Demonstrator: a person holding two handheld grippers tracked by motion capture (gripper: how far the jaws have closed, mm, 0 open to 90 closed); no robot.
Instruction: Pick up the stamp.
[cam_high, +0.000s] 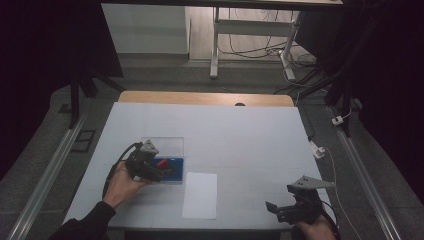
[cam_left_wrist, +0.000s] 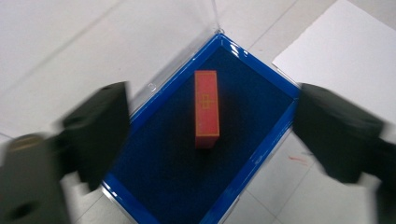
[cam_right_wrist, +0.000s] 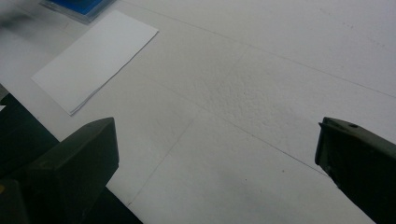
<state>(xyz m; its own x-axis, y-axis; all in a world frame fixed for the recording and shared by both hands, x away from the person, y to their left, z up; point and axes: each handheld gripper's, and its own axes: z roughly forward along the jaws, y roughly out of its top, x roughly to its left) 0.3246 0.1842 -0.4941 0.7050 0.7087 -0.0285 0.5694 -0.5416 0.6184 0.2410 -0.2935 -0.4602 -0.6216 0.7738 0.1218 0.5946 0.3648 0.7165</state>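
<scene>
A small red block (cam_left_wrist: 207, 107) lies flat on the dark blue lining of a shallow blue box (cam_left_wrist: 261, 88) whose clear lid (cam_high: 162, 145) stands open behind it. My left gripper (cam_left_wrist: 212, 135) hovers right over the box, its two black jaws wide apart on either side of the block and touching nothing. From above, that left gripper (cam_high: 159, 171) sits at the box's (cam_high: 179, 172) near left edge, close to the red block (cam_high: 162, 163). My right gripper (cam_high: 275, 209) rests open at the table's front right, with bare table between its jaws.
A white sheet of paper (cam_high: 200, 195) lies just right of the box, also seen as paper (cam_right_wrist: 95, 58) in the right gripper view. The table is covered in white (cam_high: 240, 135). Dark stands and cables flank the table.
</scene>
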